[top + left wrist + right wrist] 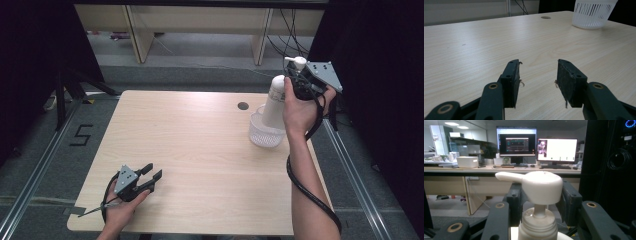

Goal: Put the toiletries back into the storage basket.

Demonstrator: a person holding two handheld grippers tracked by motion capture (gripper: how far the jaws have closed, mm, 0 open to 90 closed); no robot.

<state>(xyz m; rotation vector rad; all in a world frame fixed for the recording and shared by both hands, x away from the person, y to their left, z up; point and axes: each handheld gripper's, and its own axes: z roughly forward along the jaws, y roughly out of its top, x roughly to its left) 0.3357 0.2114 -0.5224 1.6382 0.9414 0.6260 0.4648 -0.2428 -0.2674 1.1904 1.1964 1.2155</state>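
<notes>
A white pump bottle (274, 102) stands nearly upright with its base inside the white slotted basket (260, 136) at the table's back right. My right gripper (296, 84) is shut on its top. In the right gripper view the pump head (541, 186) sits between the two pads of my right gripper (540, 195), spout pointing left. My left gripper (152, 175) rests on the table near the front left corner, open, with nothing between its jaws. The left gripper view looks past my left gripper (537, 75) across bare wood to the basket (591, 15) at the far right.
The light wooden table (200, 150) has a round cable hole (243, 106) just left of the basket. Behind the table are desk legs (142, 35) and loose cables. Dark curtains flank both sides. Monitors (536, 147) stand on a desk beyond the bottle.
</notes>
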